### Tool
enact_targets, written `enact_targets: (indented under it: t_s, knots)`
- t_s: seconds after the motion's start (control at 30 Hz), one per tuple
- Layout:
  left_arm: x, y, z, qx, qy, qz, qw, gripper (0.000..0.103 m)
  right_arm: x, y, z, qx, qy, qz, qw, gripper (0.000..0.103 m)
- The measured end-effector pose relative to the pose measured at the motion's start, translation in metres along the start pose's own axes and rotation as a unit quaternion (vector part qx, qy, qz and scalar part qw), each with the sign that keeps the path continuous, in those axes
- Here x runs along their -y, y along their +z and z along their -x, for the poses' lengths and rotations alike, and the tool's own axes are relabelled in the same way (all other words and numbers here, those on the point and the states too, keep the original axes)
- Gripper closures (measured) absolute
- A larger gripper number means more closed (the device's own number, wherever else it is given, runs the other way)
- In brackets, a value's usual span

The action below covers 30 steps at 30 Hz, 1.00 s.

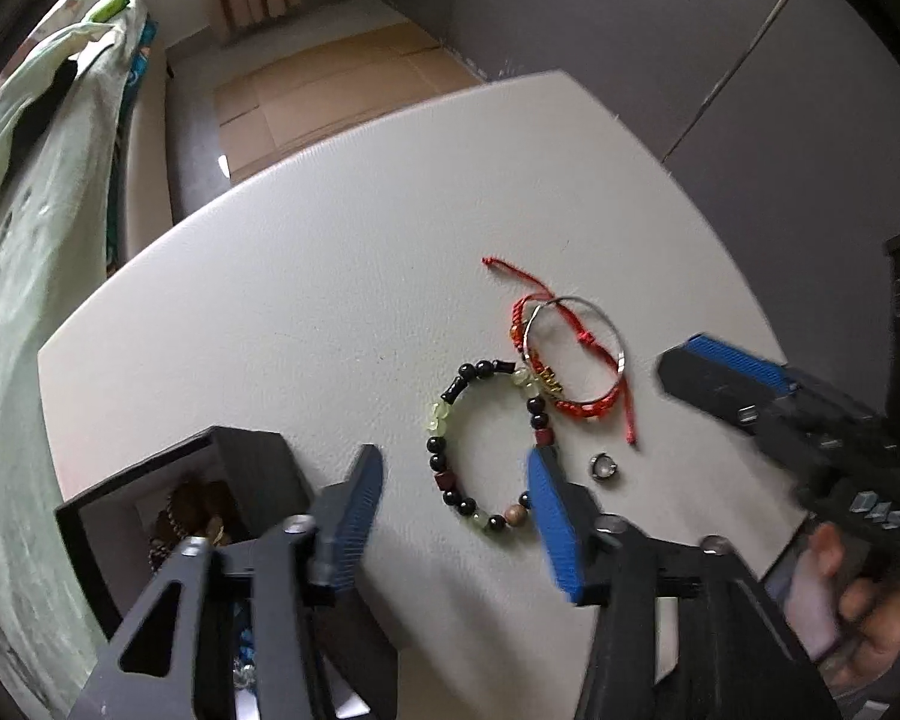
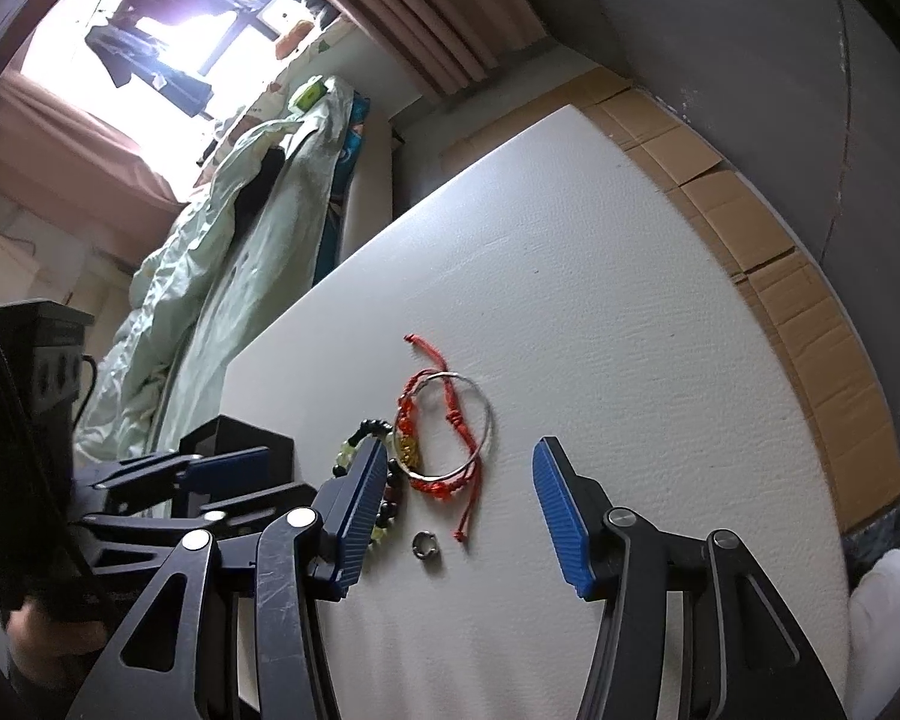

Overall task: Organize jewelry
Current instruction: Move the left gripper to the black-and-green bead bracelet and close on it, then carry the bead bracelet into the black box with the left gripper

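Nearest the left tongs [image 1: 453, 516]: blue pads apart with nothing pressed between them, poised above the lower arc of the beaded bracelet [image 1: 486, 441].
Beside them: a black box [image 1: 252, 462], open-topped, just to the left on the white surface [image 1: 270, 300], with brown beaded pieces already inside, so part of the sorting looks done.
Right tongs [image 2: 459, 501]: pads also apart and empty, hovering over the ring [image 2: 425, 544] and the tail of the red cord bracelet [image 2: 432, 480].
Step in hand: probably picking the beaded bracelet up for the box.
How to do it well: come straight down so one pad lands inside the loop and one outside, pinch a single bead section, and lift clear before swinging left; the bracelet's upper right edge lies just beside the red cord bracelet, so dragging sideways could snag it.
Beaded bracelet: a round loop of glossy black, pale green and dark red beads, lying flat; likely to sag and swing once lifted.
Ring: small, silvery, lying flat just to the right of the beaded loop, apart from it.
Farther out: the red cord bracelet with gold charms, with a thin silver bangle [image 1: 615, 330] overlapping it, its loose knotted ends trailing toward the far edge.
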<state>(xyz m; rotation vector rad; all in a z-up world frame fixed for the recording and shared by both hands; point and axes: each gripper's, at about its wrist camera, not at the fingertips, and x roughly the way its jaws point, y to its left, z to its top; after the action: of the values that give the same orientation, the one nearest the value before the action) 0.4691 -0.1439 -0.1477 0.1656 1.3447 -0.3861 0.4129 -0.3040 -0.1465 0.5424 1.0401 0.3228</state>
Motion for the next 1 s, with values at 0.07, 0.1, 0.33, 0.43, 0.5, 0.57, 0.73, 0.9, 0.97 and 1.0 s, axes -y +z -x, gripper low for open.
enact_targets:
  t_s: [0.07, 0.1, 0.33, 0.43, 0.5, 0.57, 0.73, 0.9, 0.97, 1.0]
  knots:
    - [0.002, 0.003, -0.009, -0.011, 0.016, 0.000, 0.9998, 0.072, 0.003, 0.001, 0.004, 0.005, 0.001, -0.005, 1.000, 0.050]
    - [0.002, 0.003, -0.009, -0.007, 0.029, -0.003, 0.9996, 0.074, 0.005, 0.001, 0.006, 0.008, 0.001, -0.008, 1.000, 0.050]
    - [0.010, 0.002, -0.012, -0.022, 0.056, -0.014, 0.9981, 0.079, 0.004, 0.001, 0.009, 0.014, 0.005, -0.009, 1.000, 0.050]
    - [0.008, 0.004, -0.012, -0.021, 0.054, -0.011, 0.9983, 0.079, 0.001, 0.002, 0.008, 0.012, 0.004, -0.004, 1.000, 0.050]
    - [0.016, 0.006, -0.010, -0.022, 0.061, -0.015, 0.9978, 0.079, 0.001, 0.002, 0.008, 0.013, 0.007, -0.004, 1.000, 0.050]
    - [0.022, 0.009, -0.009, -0.023, 0.064, -0.027, 0.9973, 0.079, 0.002, 0.002, 0.009, 0.014, 0.008, -0.006, 1.000, 0.050]
    - [0.038, 0.008, -0.008, -0.027, 0.087, -0.055, 0.9943, 0.079, 0.004, 0.002, 0.011, 0.018, 0.011, -0.015, 1.000, 0.050]
    - [0.028, 0.011, -0.022, -0.050, 0.083, -0.029, 0.9949, 0.080, 0.005, 0.001, 0.011, 0.018, 0.016, -0.019, 1.000, 0.050]
    - [0.027, 0.013, -0.022, -0.048, 0.075, -0.023, 0.9958, 0.083, 0.005, 0.002, 0.011, 0.018, 0.018, -0.020, 0.999, 0.050]
    - [0.027, 0.014, -0.022, -0.049, 0.068, -0.021, 0.9963, 0.090, 0.006, 0.002, 0.011, 0.019, 0.019, -0.021, 0.999, 0.050]
